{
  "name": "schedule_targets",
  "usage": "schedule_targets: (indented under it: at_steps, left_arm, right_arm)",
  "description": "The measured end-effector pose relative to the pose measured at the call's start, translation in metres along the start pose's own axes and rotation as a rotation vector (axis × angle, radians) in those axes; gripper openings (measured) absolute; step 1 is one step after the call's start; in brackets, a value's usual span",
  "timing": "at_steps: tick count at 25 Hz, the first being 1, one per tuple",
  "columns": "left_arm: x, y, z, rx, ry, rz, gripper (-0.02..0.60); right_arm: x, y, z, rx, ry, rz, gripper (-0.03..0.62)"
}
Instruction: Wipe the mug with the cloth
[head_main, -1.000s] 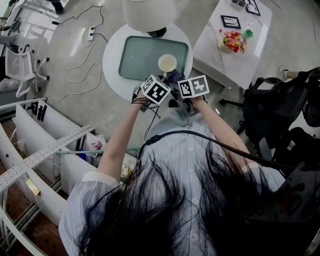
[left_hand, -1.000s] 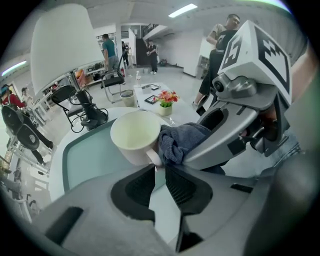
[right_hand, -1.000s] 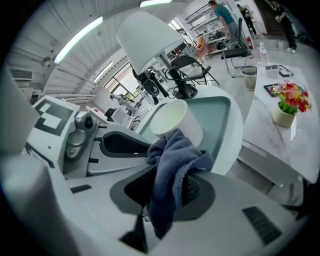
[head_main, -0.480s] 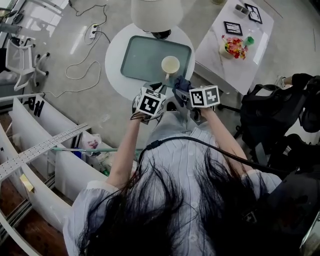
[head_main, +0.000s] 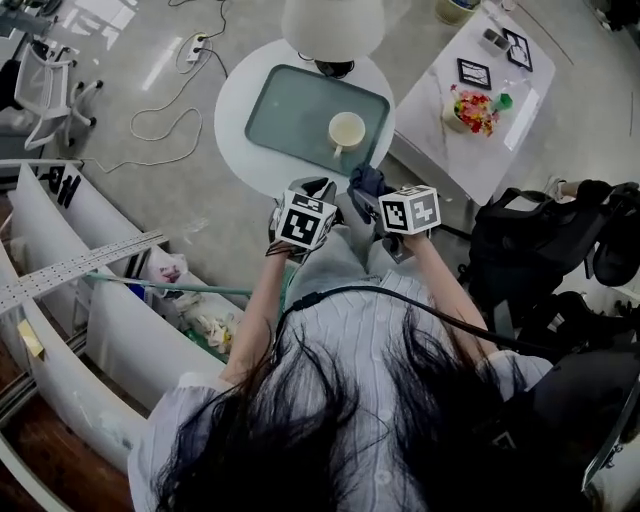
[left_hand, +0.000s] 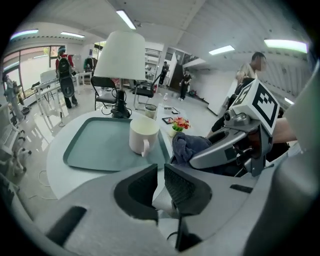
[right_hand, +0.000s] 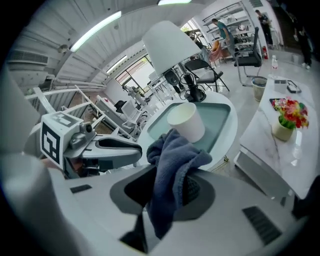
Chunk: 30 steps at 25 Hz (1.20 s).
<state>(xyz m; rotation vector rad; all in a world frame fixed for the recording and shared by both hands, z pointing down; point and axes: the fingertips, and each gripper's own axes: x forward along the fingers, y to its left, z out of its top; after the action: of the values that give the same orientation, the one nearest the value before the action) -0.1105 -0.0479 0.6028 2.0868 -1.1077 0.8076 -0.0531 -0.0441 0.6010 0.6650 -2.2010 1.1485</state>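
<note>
A cream mug (head_main: 346, 130) stands upright on the grey-green tray (head_main: 280, 110), handle toward me. It also shows in the left gripper view, mug (left_hand: 143, 135), and in the right gripper view, mug (right_hand: 186, 121). My right gripper (head_main: 368, 190) is shut on a dark blue cloth (right_hand: 175, 155), which hangs bunched from its jaws, short of the mug. My left gripper (left_hand: 161, 167) sits beside it at the table's near edge. Its jaws have just been closing, stand nearly together, and hold nothing. Neither gripper touches the mug.
The tray lies on a round white table (head_main: 235, 140) with a white lamp (head_main: 333, 25) at its far side. A marble side table (head_main: 500, 120) with flowers (head_main: 472, 108) stands right. Black chairs (head_main: 520, 250) are at right, a cord (head_main: 170, 110) and shelving at left.
Both grippers have drawn back from the mug toward me and risen. The left one has rolled. The cloth stays in the right gripper. The mug has not moved on the tray.
</note>
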Motion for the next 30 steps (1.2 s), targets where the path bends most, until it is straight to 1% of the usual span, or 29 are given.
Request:
schedule_targets:
  at_steps: [3, 7, 10, 14, 17, 19, 26, 30]
  left_arm:
    - [-0.011, -0.009, 0.005, -0.059, -0.031, 0.029, 0.055]
    - [-0.019, -0.023, 0.004, -0.072, -0.048, 0.071, 0.052]
    - [-0.023, -0.036, 0.004, -0.092, -0.06, 0.117, 0.051]
    - [-0.032, -0.057, 0.007, -0.181, -0.125, 0.176, 0.051]
    - [-0.036, -0.083, 0.008, -0.234, -0.166, 0.178, 0.051]
    - [-0.037, -0.097, 0.008, -0.237, -0.178, 0.187, 0.051]
    - [-0.05, -0.134, 0.009, -0.243, -0.23, 0.254, 0.051]
    - [-0.06, -0.154, -0.005, -0.263, -0.24, 0.287, 0.051]
  right_arm:
    - [-0.007, 0.001, 0.001, -0.049, 0.015, 0.006, 0.094]
    - [-0.022, 0.002, -0.004, -0.062, 0.01, 0.037, 0.094]
    - [-0.039, -0.001, -0.012, -0.08, 0.016, 0.064, 0.094]
    - [-0.064, -0.002, -0.024, -0.105, 0.003, 0.091, 0.094]
    - [-0.083, -0.005, -0.035, -0.123, -0.007, 0.101, 0.094]
    - [-0.093, -0.008, -0.041, -0.129, -0.017, 0.109, 0.094]
    - [-0.125, -0.011, -0.072, -0.156, -0.025, 0.149, 0.094]
    - [-0.139, -0.007, -0.093, -0.176, -0.02, 0.168, 0.094]
